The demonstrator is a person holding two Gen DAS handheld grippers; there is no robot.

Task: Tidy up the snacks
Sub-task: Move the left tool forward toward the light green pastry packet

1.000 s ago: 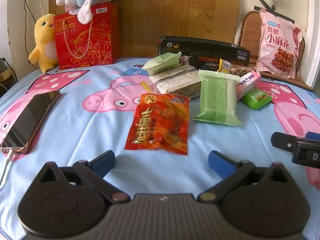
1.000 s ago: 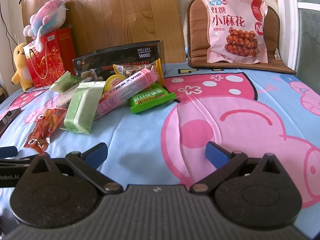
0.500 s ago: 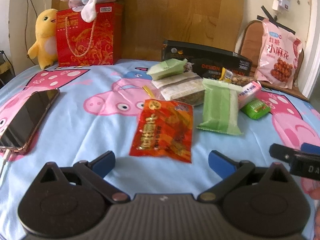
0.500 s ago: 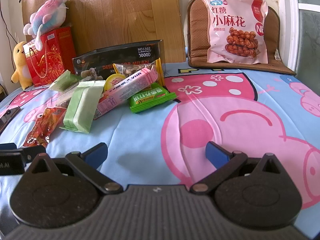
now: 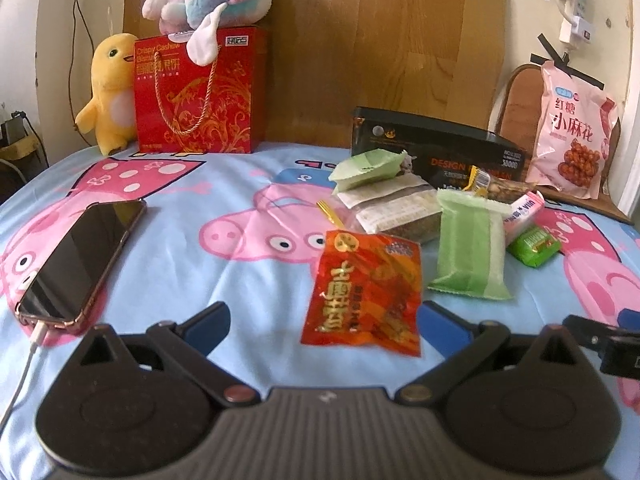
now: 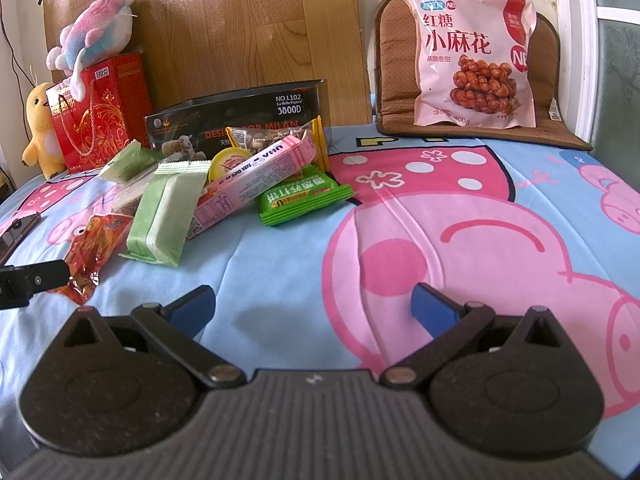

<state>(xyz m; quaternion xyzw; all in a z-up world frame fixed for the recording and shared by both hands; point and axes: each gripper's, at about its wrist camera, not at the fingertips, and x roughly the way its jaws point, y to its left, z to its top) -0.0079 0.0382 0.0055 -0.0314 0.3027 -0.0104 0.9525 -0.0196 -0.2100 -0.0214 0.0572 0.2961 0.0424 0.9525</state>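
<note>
A pile of snacks lies on the Peppa Pig bedsheet (image 5: 208, 280). A red-orange packet (image 5: 364, 292) lies nearest, just ahead of my open, empty left gripper (image 5: 324, 320). Beyond it are a pale green packet (image 5: 468, 252), a clear bread pack (image 5: 396, 212), a bright green packet (image 6: 300, 196) and a pink box (image 6: 256, 176). My right gripper (image 6: 312, 308) is open and empty over bare sheet, right of the pile. A large pink snack bag (image 6: 472, 56) leans on a brown cushion at the back.
A phone (image 5: 80, 260) on a charging cable lies at left. A black box (image 5: 436, 148) stands behind the pile. A red gift bag (image 5: 200, 92), a yellow plush and a pastel plush stand by the wooden headboard.
My left gripper has moved left and closer to the red-orange packet, which now lies between its fingertips' line. The right gripper has barely moved.
</note>
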